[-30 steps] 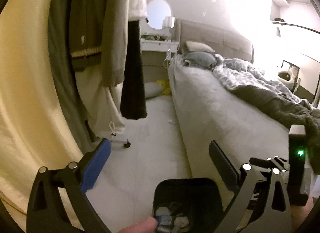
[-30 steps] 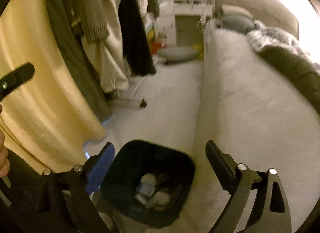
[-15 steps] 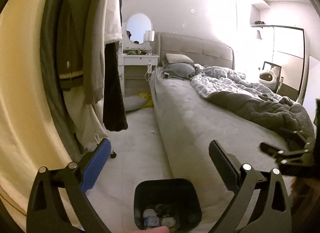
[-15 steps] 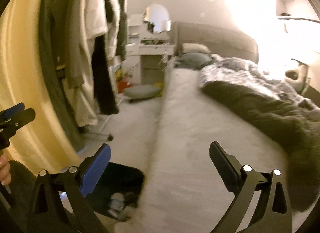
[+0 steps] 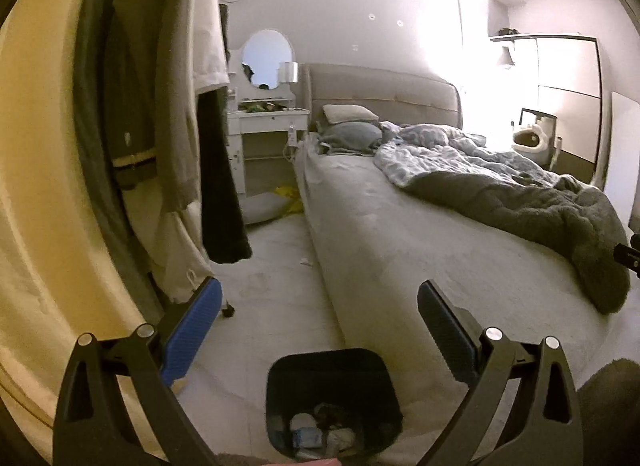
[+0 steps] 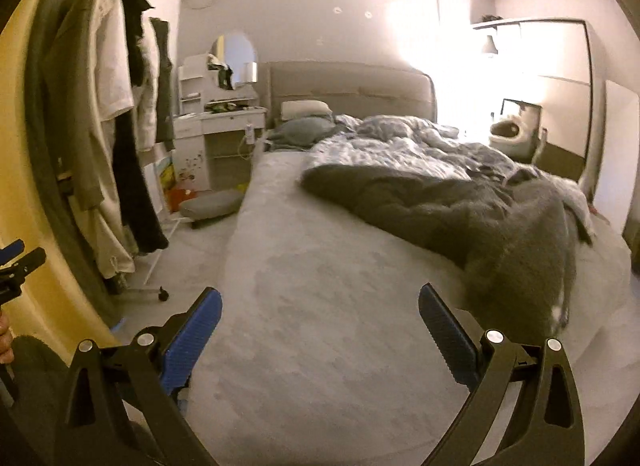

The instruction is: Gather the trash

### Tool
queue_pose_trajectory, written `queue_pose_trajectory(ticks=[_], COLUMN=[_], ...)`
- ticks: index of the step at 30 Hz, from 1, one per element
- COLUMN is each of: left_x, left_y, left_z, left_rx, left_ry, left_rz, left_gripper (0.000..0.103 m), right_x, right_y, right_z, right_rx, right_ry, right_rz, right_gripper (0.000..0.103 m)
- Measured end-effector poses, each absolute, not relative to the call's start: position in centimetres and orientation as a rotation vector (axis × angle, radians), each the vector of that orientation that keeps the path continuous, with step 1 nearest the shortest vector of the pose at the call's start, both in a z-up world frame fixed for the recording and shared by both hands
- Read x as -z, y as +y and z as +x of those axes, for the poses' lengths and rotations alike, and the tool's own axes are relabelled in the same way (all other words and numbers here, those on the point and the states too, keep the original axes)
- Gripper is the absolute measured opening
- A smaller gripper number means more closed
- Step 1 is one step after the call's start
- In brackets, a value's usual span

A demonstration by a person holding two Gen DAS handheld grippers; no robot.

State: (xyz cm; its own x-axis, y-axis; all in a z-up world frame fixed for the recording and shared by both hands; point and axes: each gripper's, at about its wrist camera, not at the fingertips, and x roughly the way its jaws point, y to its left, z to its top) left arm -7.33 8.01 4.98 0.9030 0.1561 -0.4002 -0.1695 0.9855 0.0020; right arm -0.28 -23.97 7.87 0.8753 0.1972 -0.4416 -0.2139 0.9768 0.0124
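The bed [image 6: 328, 306] fills the right wrist view, where the right hand-held gripper [image 6: 320, 314] hovers level over the mattress, jaws wide and empty. The left hand-held gripper [image 5: 318, 314], also wide and empty, tilts down over the upright black trash bin [image 5: 334, 398] on the floor beside the bed, opening upward, with crumpled trash [image 5: 320, 432] inside.

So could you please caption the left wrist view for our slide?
Open left gripper above a black bin holding trash, beside the bed.

A trash bin [image 5: 334, 398] stands on the floor [image 5: 272, 298] left of the bed [image 5: 400, 234].
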Motion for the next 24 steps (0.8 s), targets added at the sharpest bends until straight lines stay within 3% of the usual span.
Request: queue_pose_trajectory(ticks=[24], left_x=[-3.6], left_y=[8.3], left_z=[-6.7], left_rx=[-0.157], left_ry=[0.478], left_rz=[-0.070], left_gripper=[0.100], right_x=[-6.5], right_y=[-23.5], right_z=[-0.2], right_rx=[-0.368], right_ry=[0.481], right_rz=[0.029], right_gripper=[0.100])
